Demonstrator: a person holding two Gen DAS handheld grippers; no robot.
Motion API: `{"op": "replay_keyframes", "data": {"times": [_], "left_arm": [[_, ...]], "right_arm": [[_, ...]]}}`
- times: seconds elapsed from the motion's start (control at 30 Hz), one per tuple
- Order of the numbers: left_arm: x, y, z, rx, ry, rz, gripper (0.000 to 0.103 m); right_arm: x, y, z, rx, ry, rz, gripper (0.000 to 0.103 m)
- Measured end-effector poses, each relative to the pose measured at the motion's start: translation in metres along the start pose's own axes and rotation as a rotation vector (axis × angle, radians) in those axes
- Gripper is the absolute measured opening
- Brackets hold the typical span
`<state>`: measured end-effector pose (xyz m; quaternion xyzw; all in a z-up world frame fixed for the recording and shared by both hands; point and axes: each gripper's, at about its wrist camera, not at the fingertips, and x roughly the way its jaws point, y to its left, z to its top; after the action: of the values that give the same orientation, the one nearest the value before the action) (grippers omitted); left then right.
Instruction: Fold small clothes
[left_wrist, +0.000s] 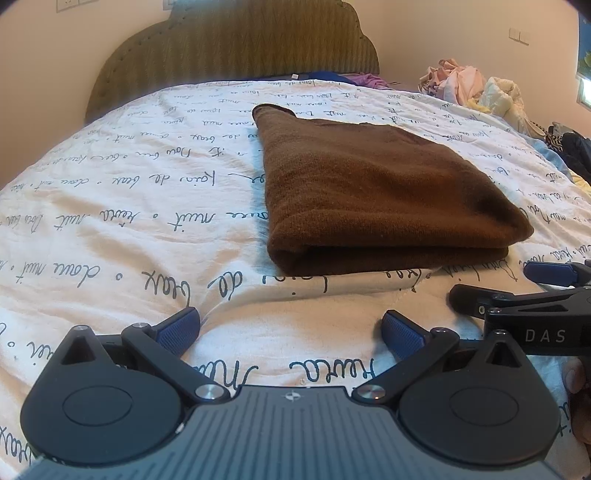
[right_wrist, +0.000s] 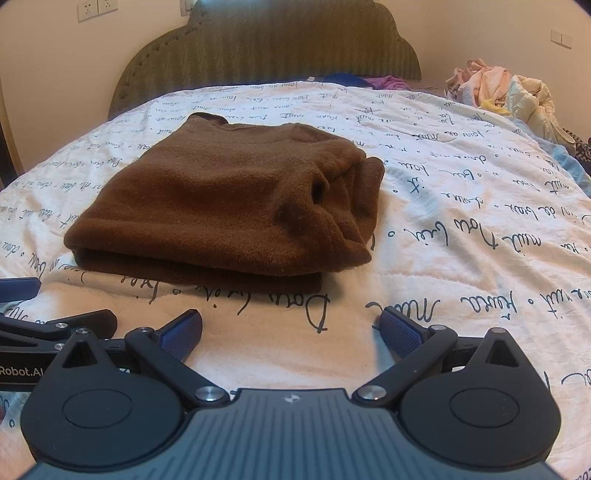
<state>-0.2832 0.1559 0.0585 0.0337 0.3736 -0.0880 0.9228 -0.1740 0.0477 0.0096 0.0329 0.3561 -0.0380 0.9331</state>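
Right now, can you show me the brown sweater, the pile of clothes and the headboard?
brown sweater (right_wrist: 221, 206): right wrist view, middle of its top layer.
pile of clothes (right_wrist: 498, 88): right wrist view, pink and cream heap.
headboard (left_wrist: 236, 48): left wrist view, centre of its padded front.

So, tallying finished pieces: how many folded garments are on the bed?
1. The folded brown garment lies on the white quilt, ahead of both open grippers. The clothes heap at the far right is unfolded; it may hide more.
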Motion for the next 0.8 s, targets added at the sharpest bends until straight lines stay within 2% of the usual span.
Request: {"op": "replay_keyframes", "data": {"times": [0.8], "left_arm": [[0.0059,-0.0001,0.0042,-0.002,-0.005,-0.006,0.103]], "right_arm": [[0.0025,-0.0015,0.0026,0.006,0.003,-0.011,0.103]]}}
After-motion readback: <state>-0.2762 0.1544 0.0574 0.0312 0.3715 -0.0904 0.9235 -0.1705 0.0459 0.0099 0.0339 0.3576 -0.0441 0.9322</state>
